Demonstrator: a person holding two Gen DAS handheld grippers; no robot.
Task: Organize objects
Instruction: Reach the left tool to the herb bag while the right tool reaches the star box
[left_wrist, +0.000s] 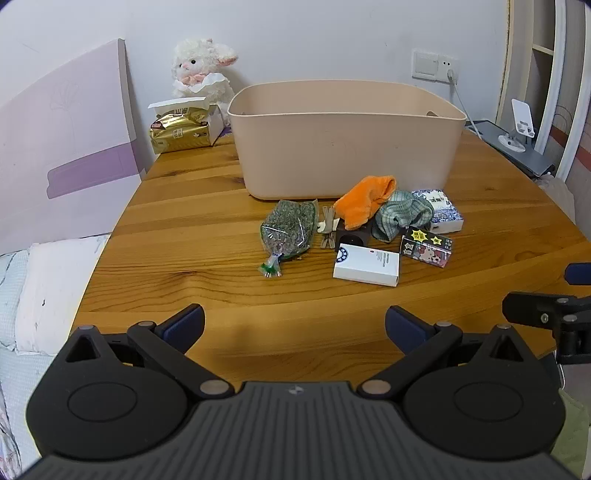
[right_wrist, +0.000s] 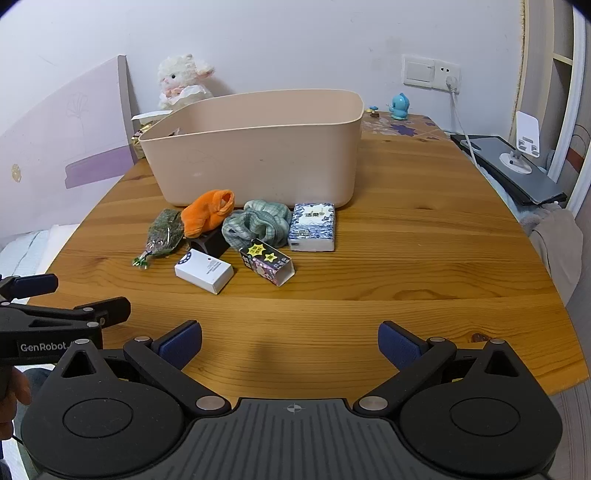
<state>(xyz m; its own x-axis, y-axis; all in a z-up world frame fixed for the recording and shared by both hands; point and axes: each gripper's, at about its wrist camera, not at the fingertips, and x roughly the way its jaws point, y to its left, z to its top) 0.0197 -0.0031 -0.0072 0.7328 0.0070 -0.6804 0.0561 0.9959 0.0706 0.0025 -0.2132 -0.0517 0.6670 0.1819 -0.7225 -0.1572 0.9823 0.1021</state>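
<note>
Wooden table (left_wrist: 207, 206) across the middle of both views, grain running left to right. Beige plastic bin (left_wrist: 343, 140) upper centre, open top, standing on the table toward the wall; interior not visible. Purple-and-white headboard (left_wrist: 70, 147) at left of frame, bedding (left_wrist: 40, 295) below it at the left edge.

Left gripper (left_wrist: 294, 326) low centre in the left wrist view, blue-padded fingers spread wide apart, nothing between them, held over the near table edge. Right gripper (right_wrist: 289, 343) low centre in the right wrist view, fingers likewise wide apart and empty; its side also showing at the right edge of the left view.

Clutter in a loose cluster just in front of the bin, mid-frame. White plush lamb (left_wrist: 201, 70) upper left, against the wall, behind a gold tissue pack (left_wrist: 181, 133). Clear bag of dried green herbs (left_wrist: 290, 230) leftmost in the cluster. Orange cloth (left_wrist: 365, 201) draped over a dark block (right_wrist: 207, 242). Green plaid cloth (left_wrist: 400, 218) just right of the orange one, touching it. White box (left_wrist: 367, 264) nearest the grippers. Blue-and-white tissue pack (left_wrist: 441, 210) at the cluster's right end. Small cartoon-printed box (left_wrist: 426, 246) just below the tissue pack. Small wooden clips (left_wrist: 327, 227) between herb bag and dark block.

Blue figurine (right_wrist: 400, 107) upper right in the right wrist view, near the wall outlet (right_wrist: 430, 72).
</note>
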